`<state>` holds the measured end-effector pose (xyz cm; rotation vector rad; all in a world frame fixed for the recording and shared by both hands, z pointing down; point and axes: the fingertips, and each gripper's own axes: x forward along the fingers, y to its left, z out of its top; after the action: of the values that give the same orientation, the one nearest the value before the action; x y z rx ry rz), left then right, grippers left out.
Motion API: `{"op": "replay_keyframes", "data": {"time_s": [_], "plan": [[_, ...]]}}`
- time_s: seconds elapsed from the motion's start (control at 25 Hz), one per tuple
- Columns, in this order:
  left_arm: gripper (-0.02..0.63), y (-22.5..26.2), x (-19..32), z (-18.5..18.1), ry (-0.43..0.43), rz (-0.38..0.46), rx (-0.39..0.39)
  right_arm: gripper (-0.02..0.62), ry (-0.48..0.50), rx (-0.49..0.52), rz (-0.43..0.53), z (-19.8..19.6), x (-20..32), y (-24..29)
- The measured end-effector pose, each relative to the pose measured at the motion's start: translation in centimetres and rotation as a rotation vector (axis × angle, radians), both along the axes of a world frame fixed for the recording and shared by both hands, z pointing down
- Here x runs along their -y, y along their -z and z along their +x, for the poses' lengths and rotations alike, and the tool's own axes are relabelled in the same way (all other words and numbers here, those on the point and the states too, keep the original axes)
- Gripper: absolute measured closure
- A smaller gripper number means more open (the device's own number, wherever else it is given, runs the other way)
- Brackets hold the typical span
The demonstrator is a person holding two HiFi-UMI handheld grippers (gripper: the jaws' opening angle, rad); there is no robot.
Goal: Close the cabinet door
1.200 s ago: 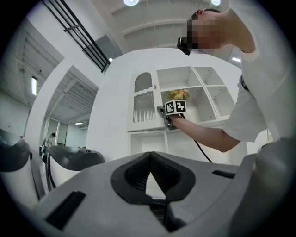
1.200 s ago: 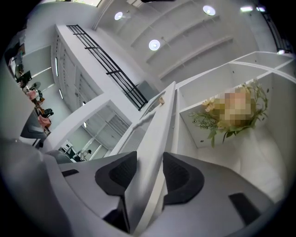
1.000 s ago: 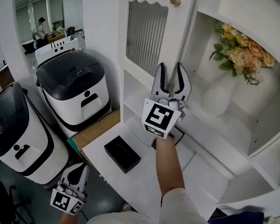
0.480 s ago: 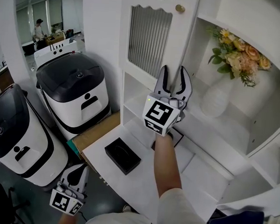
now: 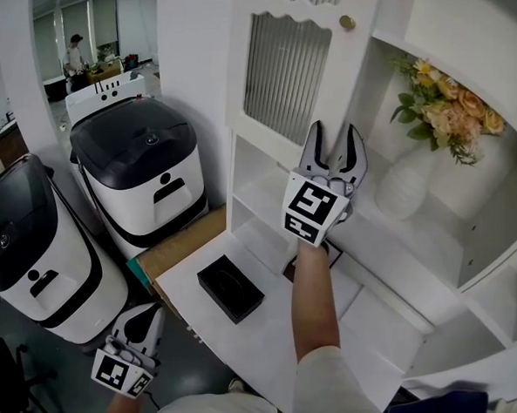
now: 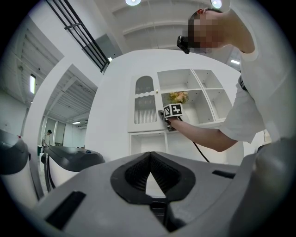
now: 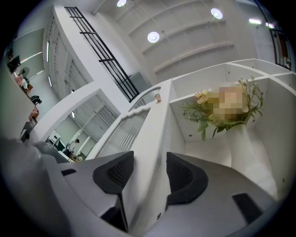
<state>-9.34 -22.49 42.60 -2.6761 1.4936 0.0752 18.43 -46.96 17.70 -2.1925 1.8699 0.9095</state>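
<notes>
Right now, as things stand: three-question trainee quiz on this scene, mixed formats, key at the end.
1. True or false: the left gripper is on the cabinet door.
2. What stands on the shelf right of the door? A) a vase of flowers B) a kettle C) a stack of books
3. Short answer: what sits between the right gripper's jaws?

Key:
1. False. It hangs low, shut and empty.
2. A.
3. The door's free edge. The jaws are opening.

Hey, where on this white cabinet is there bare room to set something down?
The shelf is bare on both sides of the white vase; toward the open door, the right tongs, opening, have the door's edge between them. The counter is bare between the black tray and the arm. The tray crowds its left end.
</notes>
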Motion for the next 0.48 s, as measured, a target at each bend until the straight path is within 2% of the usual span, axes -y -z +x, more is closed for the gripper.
{"op": "replay_keyframes", "data": {"time_s": [0.48], "plan": [[0.601, 0.11, -0.46, -0.27, 0.009, 0.002, 0.005, 0.428, 0.047, 0.006, -0.015, -0.18, 0.03, -0.33]]}}
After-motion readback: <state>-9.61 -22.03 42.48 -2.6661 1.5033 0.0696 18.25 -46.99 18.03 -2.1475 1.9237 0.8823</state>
